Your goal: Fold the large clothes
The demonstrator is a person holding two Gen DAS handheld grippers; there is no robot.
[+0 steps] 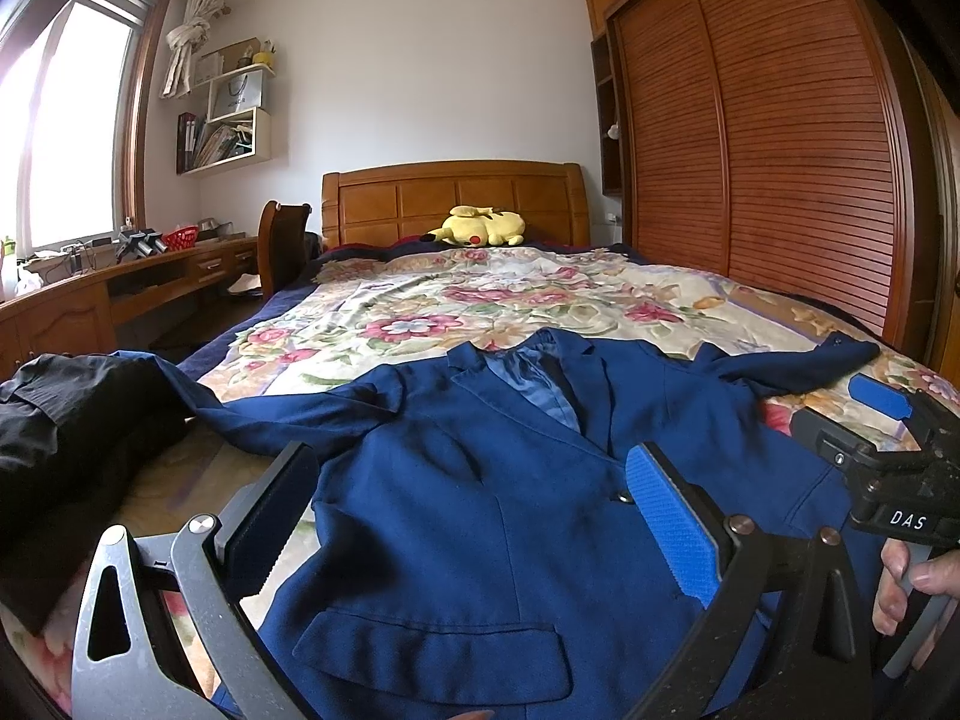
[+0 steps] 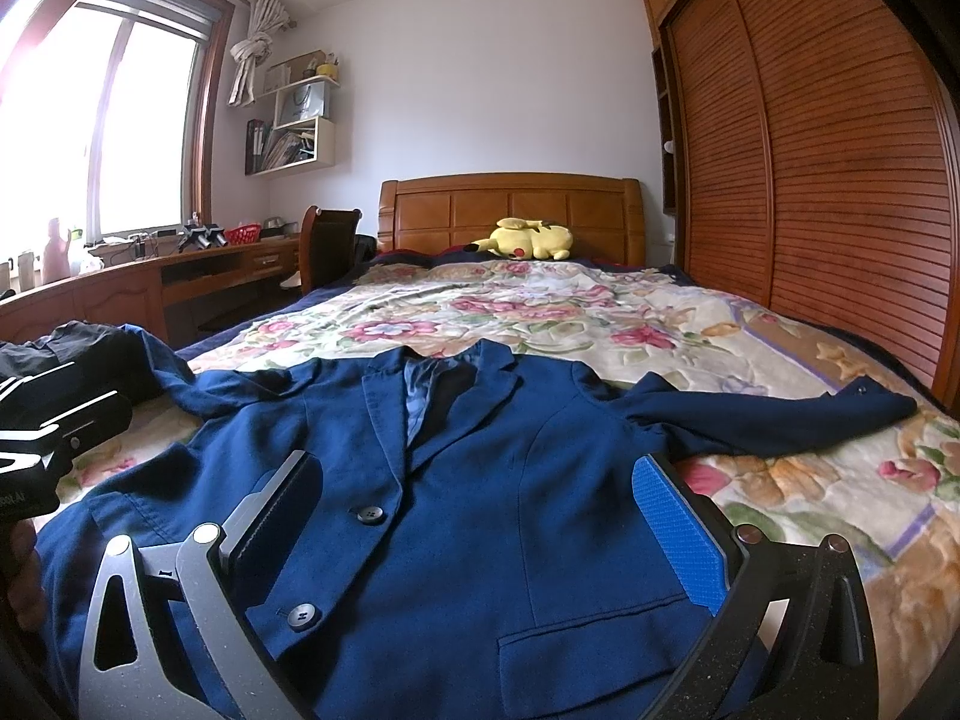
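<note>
A dark blue suit jacket (image 1: 480,510) (image 2: 480,480) lies face up on the flowered bedspread (image 1: 480,300) (image 2: 600,312), collar towards the headboard and both sleeves spread out to the sides. My left gripper (image 1: 474,522) hovers open over the jacket's left front panel, nothing between its fingers. My right gripper (image 2: 480,516) is open too, above the buttons and the right front panel. The right gripper's body shows at the right edge of the left wrist view, held by a hand (image 1: 906,582).
A black garment (image 1: 66,432) (image 2: 78,354) lies bunched at the bed's left edge. A yellow plush toy (image 1: 480,227) (image 2: 528,240) rests by the wooden headboard. A desk and chair (image 1: 282,246) stand left of the bed, a slatted wardrobe (image 1: 750,150) on the right.
</note>
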